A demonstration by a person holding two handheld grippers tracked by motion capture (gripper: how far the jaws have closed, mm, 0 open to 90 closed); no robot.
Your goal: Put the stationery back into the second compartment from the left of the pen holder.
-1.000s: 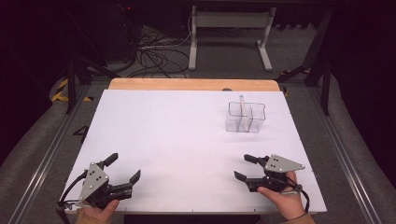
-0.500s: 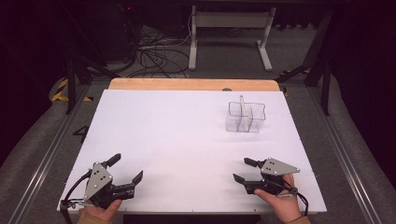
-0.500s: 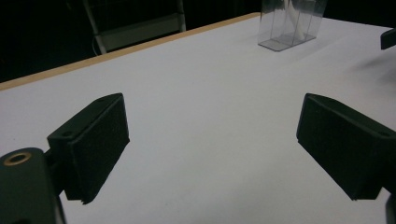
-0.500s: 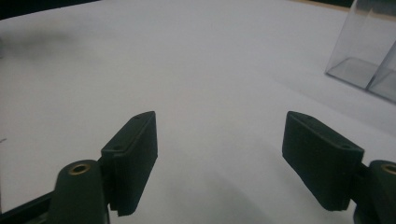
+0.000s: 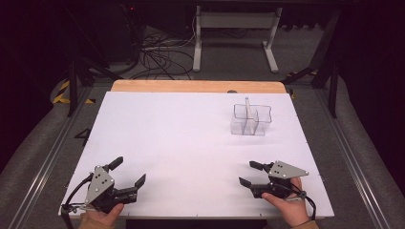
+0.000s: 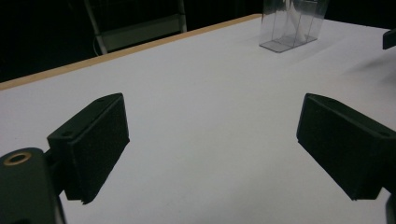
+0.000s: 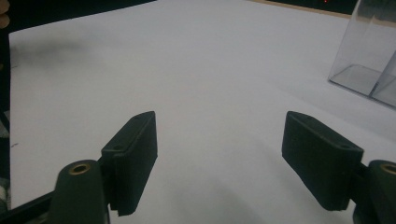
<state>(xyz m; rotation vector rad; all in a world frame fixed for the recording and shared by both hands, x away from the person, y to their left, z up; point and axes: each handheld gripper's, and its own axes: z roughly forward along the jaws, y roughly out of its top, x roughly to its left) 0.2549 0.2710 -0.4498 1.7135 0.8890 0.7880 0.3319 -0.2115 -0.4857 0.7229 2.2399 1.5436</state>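
A: so where's this at? Left gripper (image 5: 128,172) and right gripper (image 5: 249,173) both sit at the near edge, jaws wide apart, nothing between them.

B: yeah, looks barely started imo. The clear divided container (image 5: 251,119) is far right on the white table (image 5: 181,138), untouched.

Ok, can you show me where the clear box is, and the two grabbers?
clear box (image 5: 251,120): high view, on its front wall.
left gripper (image 5: 130,172): high view, midway between its open fingers.
right gripper (image 5: 250,173): high view, midway between its open fingers.
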